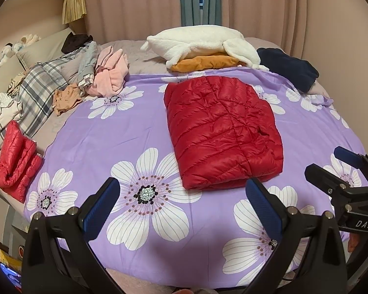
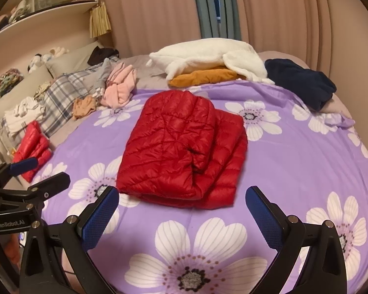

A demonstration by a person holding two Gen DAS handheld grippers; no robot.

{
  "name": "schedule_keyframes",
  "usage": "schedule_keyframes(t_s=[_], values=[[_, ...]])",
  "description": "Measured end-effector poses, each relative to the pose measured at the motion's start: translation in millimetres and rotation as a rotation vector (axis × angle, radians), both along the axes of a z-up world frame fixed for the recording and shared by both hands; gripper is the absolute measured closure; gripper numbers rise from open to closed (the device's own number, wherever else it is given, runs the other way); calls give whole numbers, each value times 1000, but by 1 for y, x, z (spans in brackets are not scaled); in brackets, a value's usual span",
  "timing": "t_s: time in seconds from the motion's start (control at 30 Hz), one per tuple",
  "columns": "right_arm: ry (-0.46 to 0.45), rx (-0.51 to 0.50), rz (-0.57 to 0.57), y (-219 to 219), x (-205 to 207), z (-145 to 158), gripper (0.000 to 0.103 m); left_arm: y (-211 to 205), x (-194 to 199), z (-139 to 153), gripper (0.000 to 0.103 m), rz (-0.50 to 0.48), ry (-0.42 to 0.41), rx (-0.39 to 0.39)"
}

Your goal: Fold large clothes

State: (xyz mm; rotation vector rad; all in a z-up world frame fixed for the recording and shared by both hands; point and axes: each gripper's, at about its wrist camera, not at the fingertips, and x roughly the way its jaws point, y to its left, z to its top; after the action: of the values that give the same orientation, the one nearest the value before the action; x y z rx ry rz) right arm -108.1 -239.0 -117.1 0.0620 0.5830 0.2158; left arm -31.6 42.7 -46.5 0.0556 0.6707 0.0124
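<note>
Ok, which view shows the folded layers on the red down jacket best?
Right wrist view: the red down jacket sits centred, its stepped right-side layers visible. The left wrist view shows it right of centre, mostly the top.

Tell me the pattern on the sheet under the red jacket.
Purple sheet with large white flowers; clearest in the left wrist view.

Bare purple sheet (image 2: 294,161) L, R & front of red jacket (image 2: 181,152); clothes piles (image 2: 208,58) block behind.
</note>
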Motion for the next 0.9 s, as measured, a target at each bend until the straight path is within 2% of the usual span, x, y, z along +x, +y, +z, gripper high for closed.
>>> schedule_keyframes(t_s=[0.9], values=[[-6,10,5,0,1,2,1,-3,3,-1,0,5,6,0]])
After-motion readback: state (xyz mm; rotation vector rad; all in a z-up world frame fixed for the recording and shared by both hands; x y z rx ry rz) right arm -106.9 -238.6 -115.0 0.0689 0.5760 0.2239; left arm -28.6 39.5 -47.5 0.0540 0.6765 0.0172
